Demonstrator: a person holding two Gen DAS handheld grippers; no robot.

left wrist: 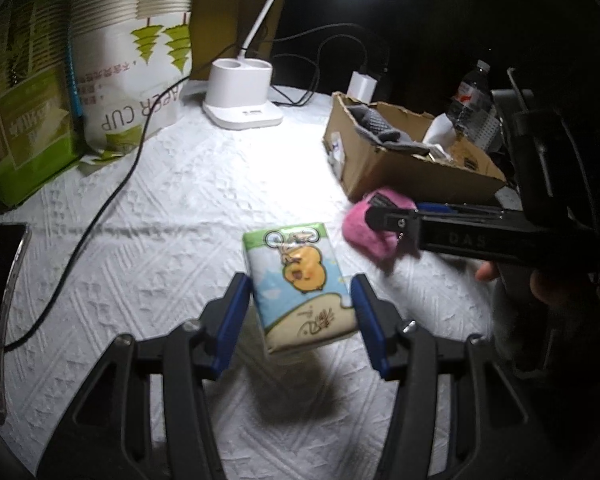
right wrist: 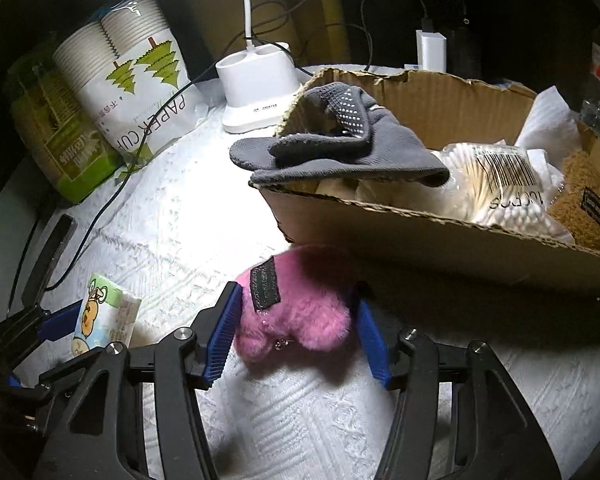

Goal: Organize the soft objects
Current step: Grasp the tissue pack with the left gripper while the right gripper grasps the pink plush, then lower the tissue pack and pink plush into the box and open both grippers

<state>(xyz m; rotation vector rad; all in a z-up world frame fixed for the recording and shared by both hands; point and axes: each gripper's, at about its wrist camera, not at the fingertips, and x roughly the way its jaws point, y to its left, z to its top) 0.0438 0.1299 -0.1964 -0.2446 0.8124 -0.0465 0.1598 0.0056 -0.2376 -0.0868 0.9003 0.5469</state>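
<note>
My left gripper [left wrist: 300, 304] is shut on a tissue pack [left wrist: 300, 284] printed with a yellow duck and holds it above the white cloth, its shadow below. The pack also shows in the right wrist view [right wrist: 104, 316]. My right gripper [right wrist: 296, 324] is shut on a pink plush toy [right wrist: 300, 312] with a grey label, held just in front of the cardboard box [right wrist: 420, 240]. The pink plush also shows in the left wrist view [left wrist: 364, 232], right of the tissue pack. The box [left wrist: 400, 176] holds a grey sock [right wrist: 340, 148], a cotton swab bag [right wrist: 496, 184] and a brown plush [right wrist: 584, 204].
A white lamp base [left wrist: 242, 96] stands at the back. Paper cup sleeves [left wrist: 136, 60] and a green pack [left wrist: 28, 120] stand at the left. A black cable [left wrist: 112, 196] crosses the cloth. A phone [left wrist: 4, 280] lies at the left edge. A water bottle [left wrist: 474, 92] stands behind the box.
</note>
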